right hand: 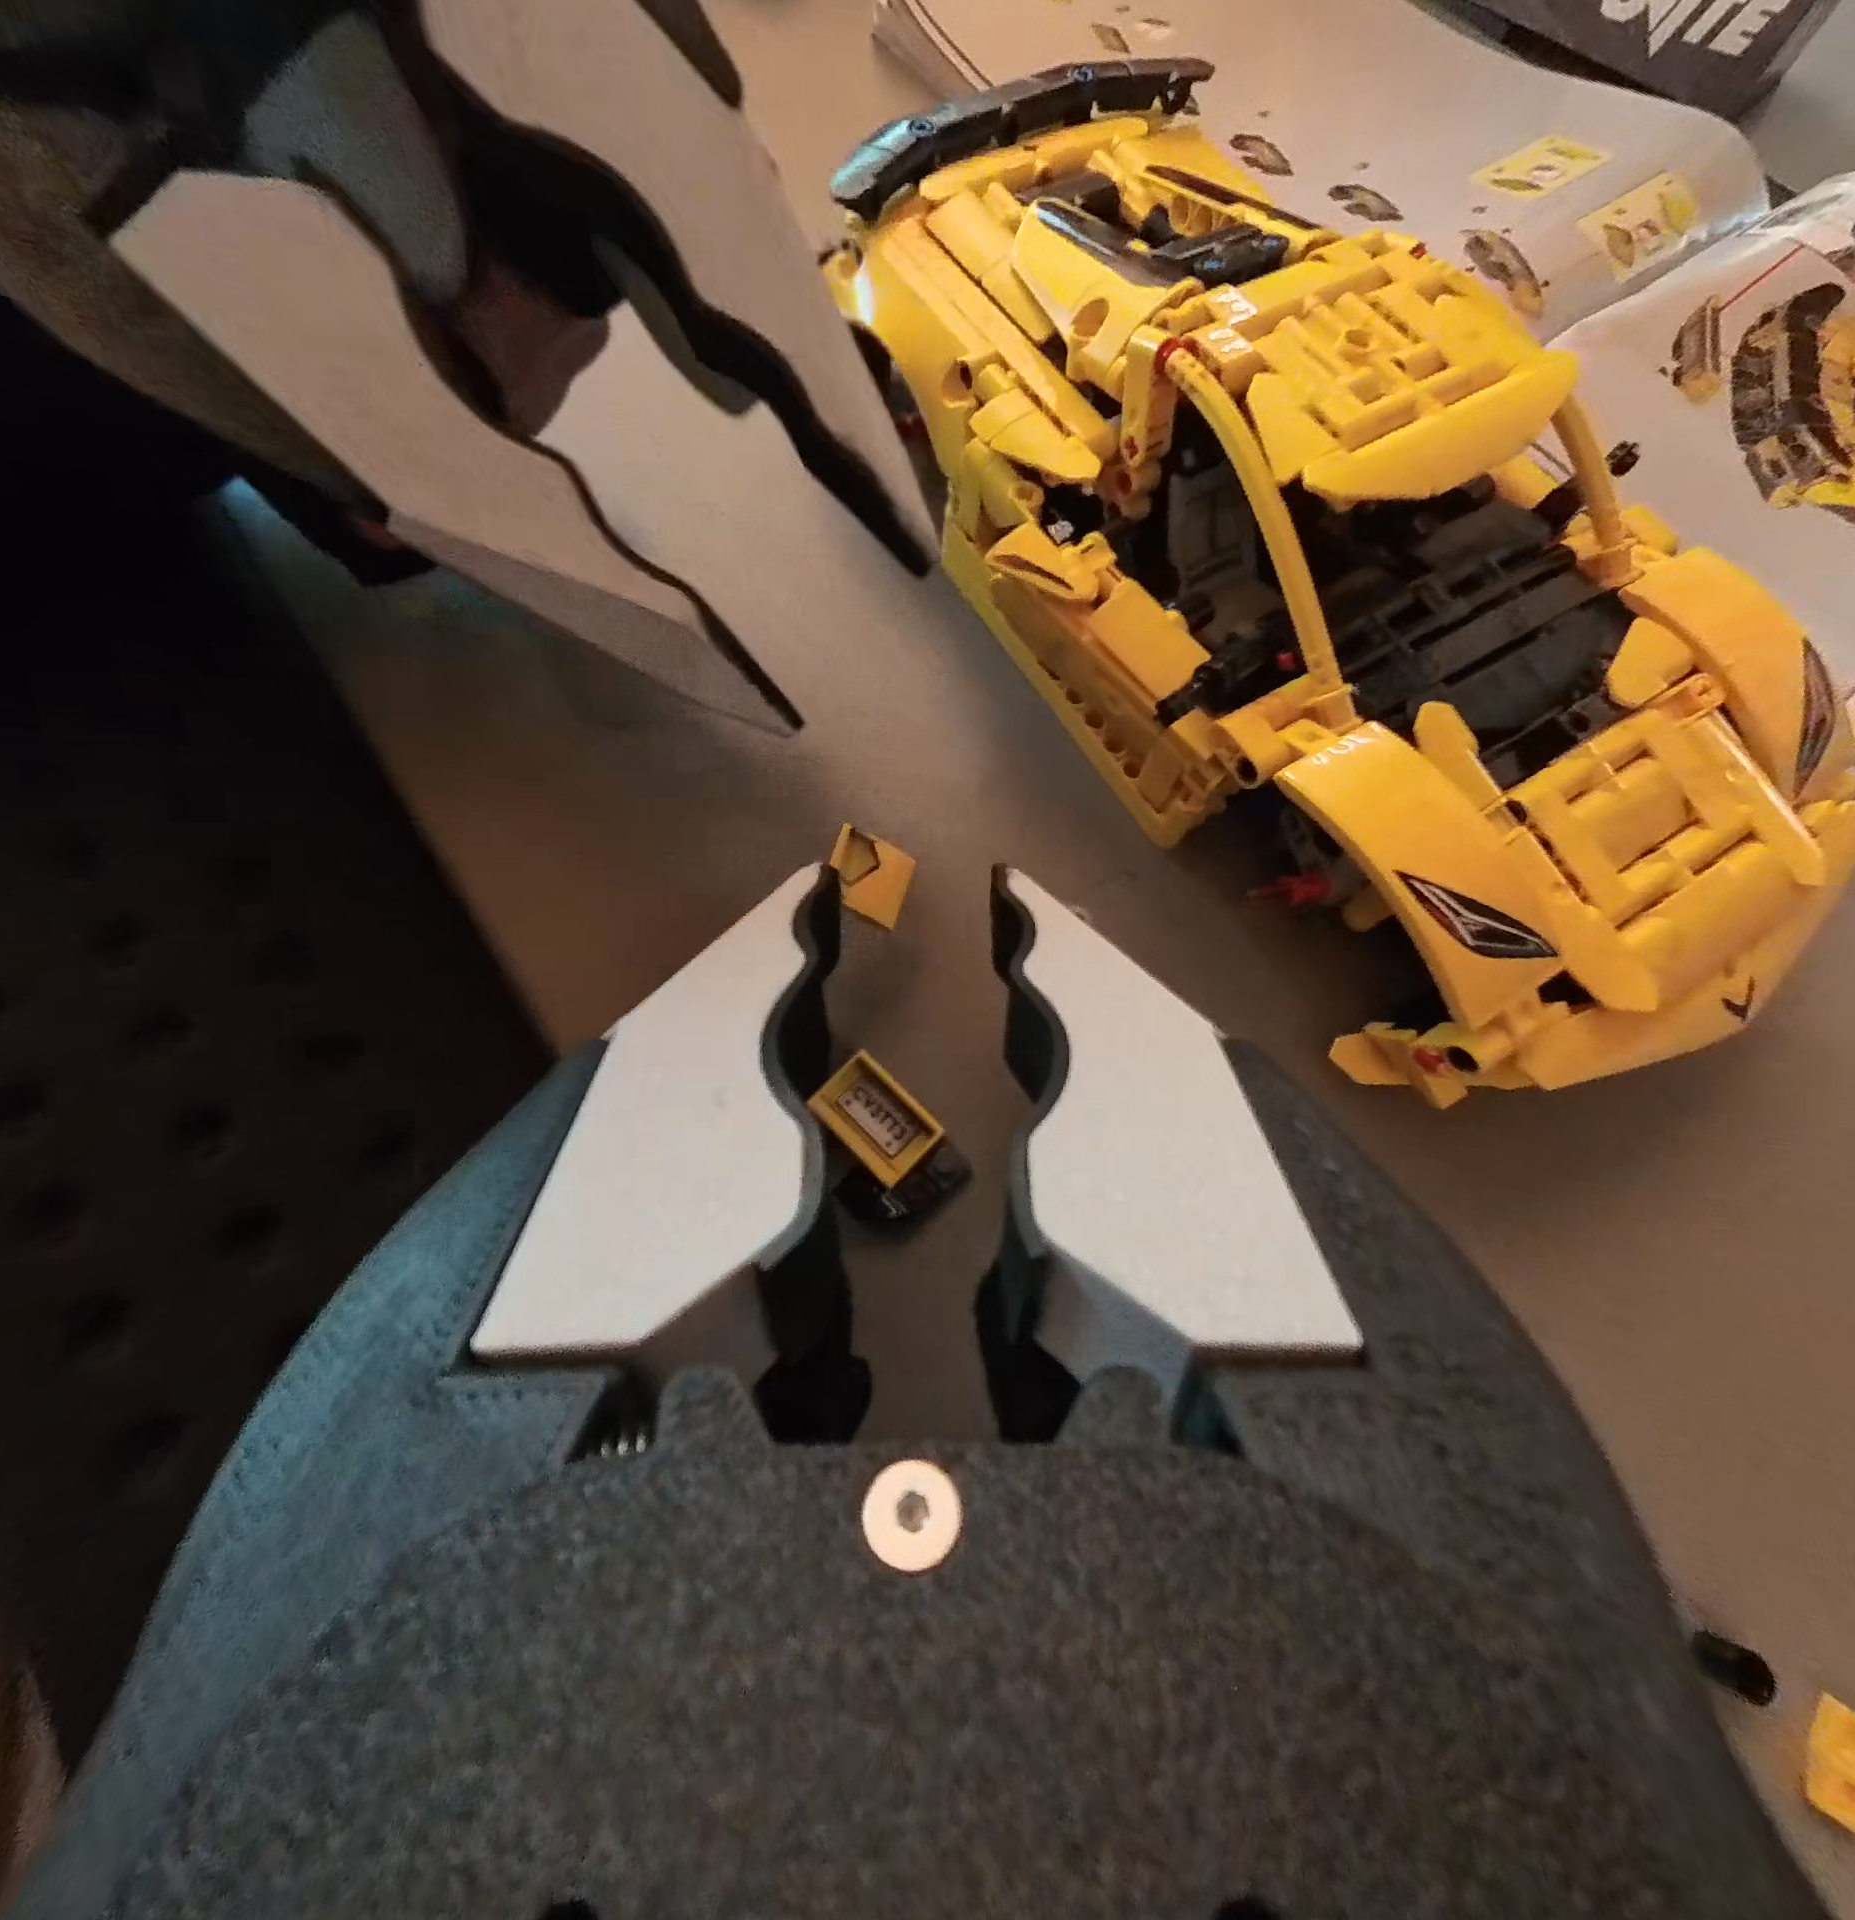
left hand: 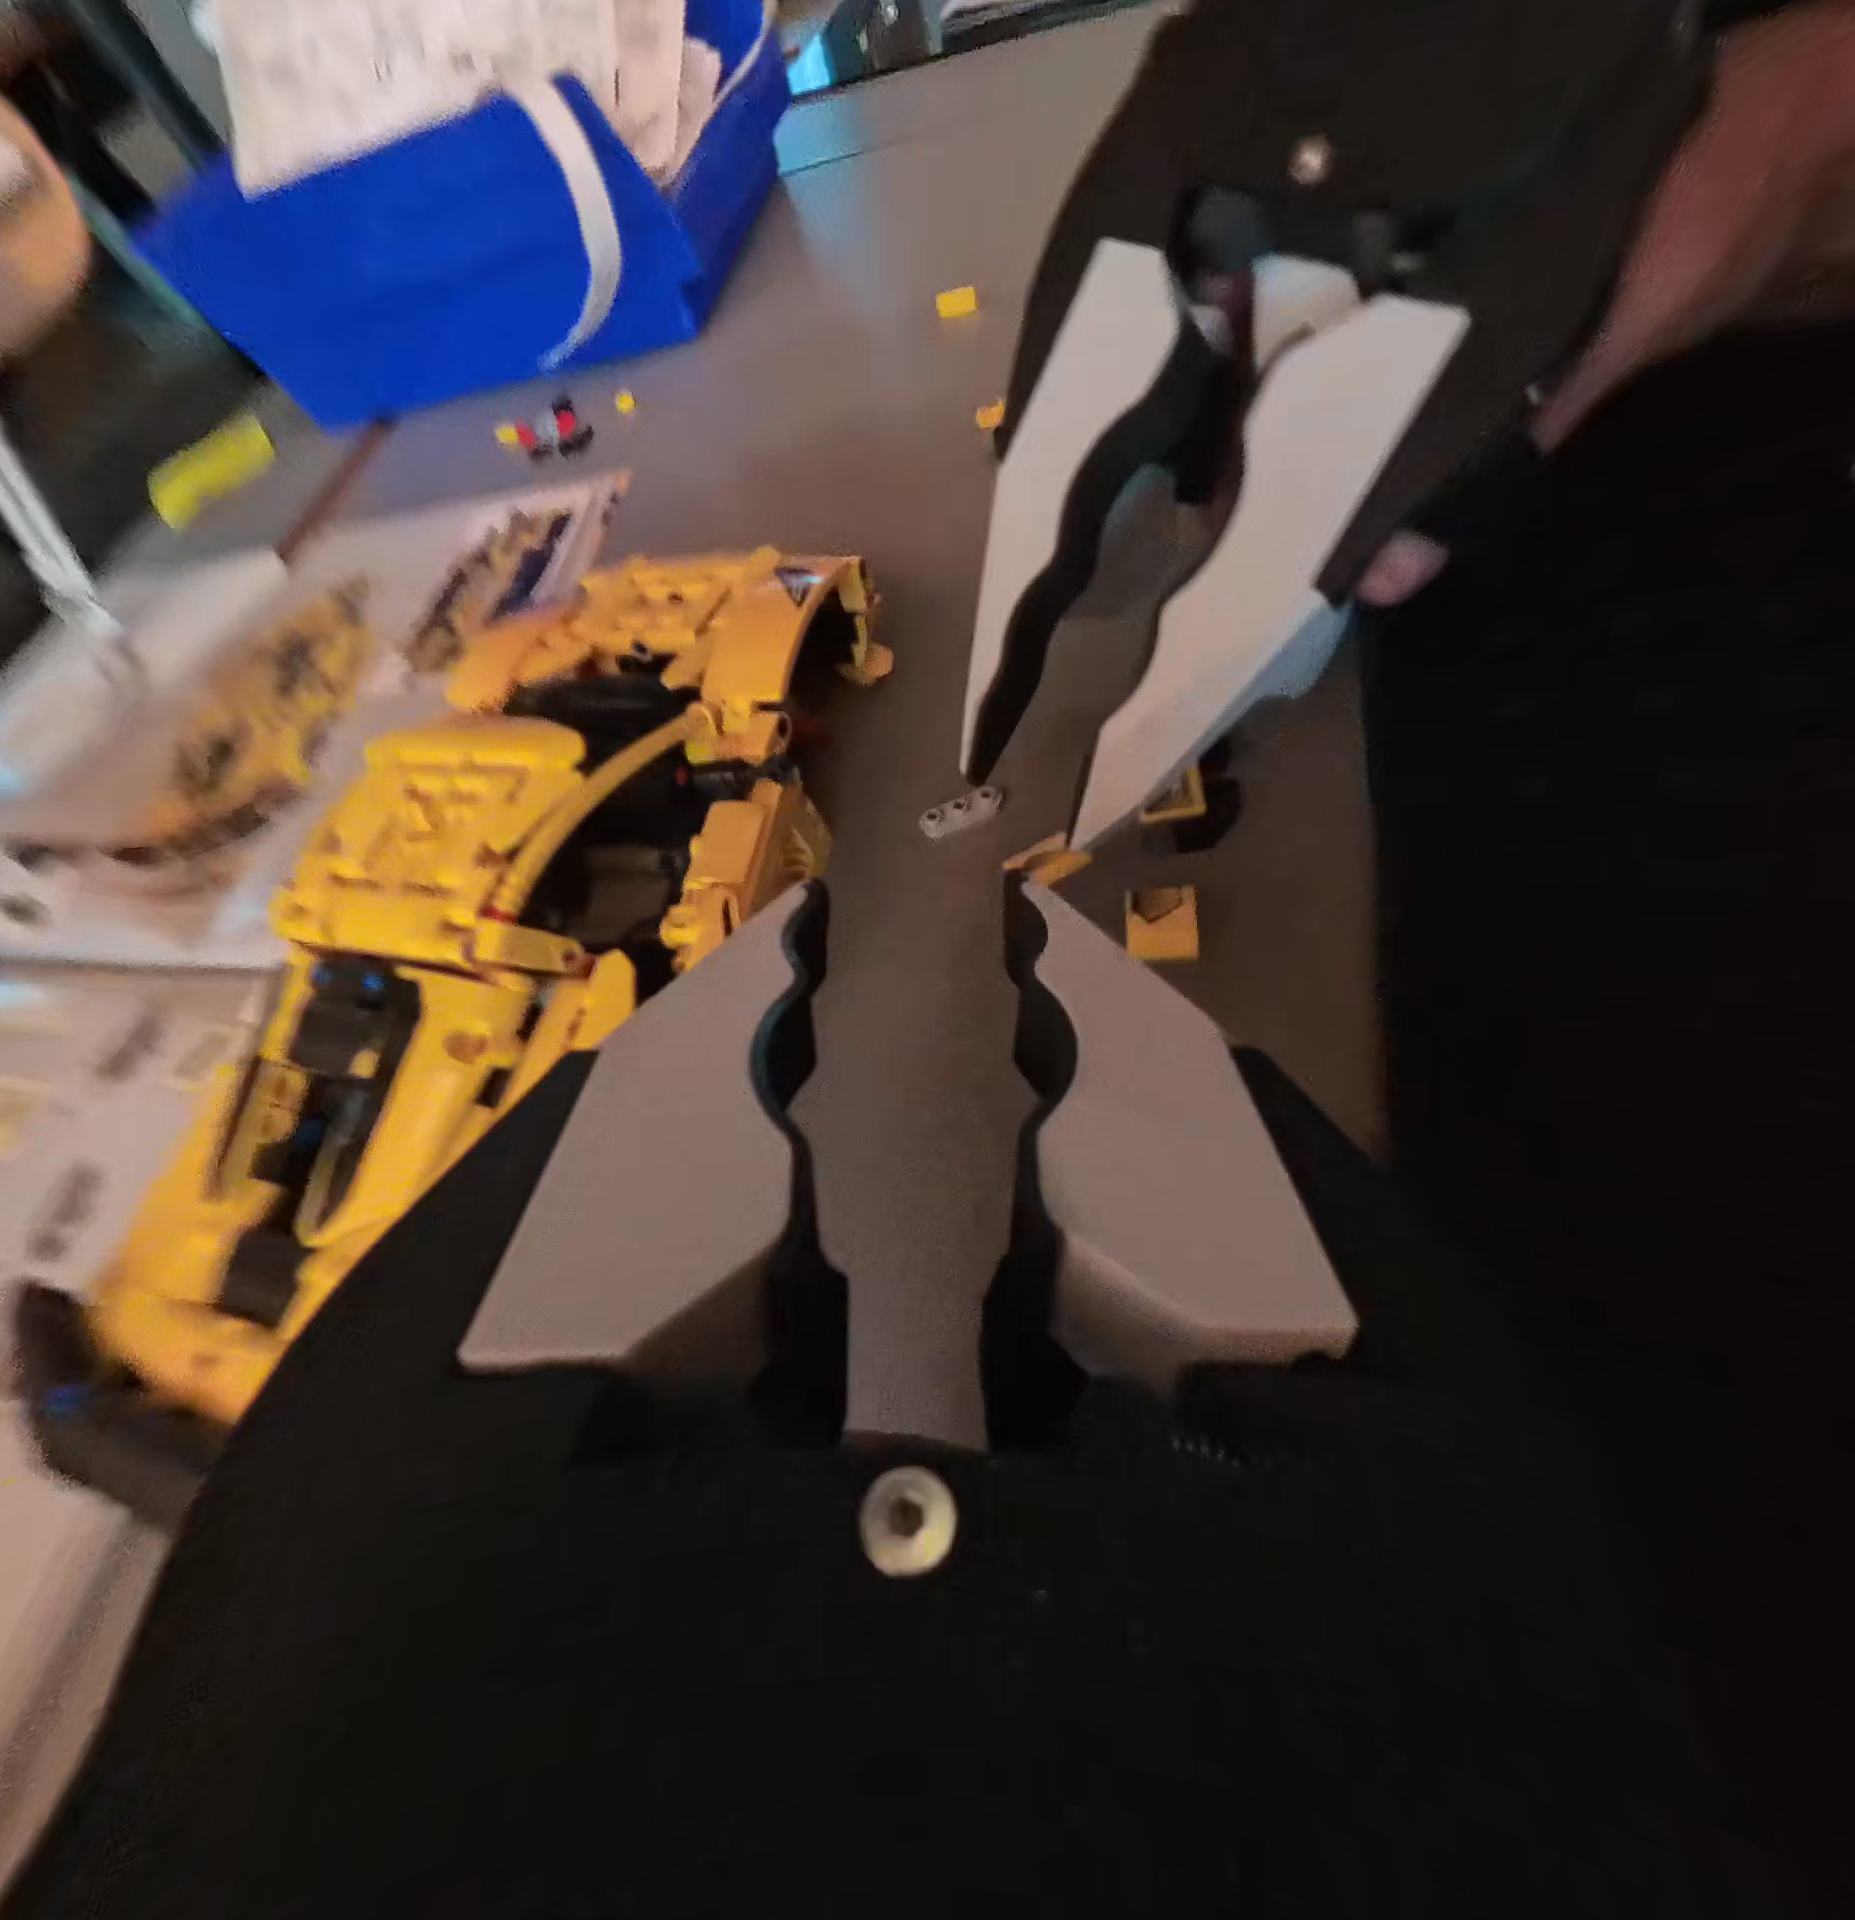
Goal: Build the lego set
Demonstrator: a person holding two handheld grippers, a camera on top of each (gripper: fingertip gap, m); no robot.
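Beside the yellow car, both grippers' fingers gape empty.

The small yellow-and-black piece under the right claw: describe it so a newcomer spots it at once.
Start at the yellow car on the grey table, then look toward the right claw. Between its open fingers lies a yellow-and-black piece. Unlike the plain yellow piece by the claw's tip, it carries a pale rectangular panel on a black base.

In the right wrist view, the yellow brick-built car fills the upper right of the grey tabletop, resting on printed instruction sheets behind it. A small yellow plate on a black piece lies at centre, another yellow piece just above it. In the blurry left wrist view, what seems a blue bin sits upper left.
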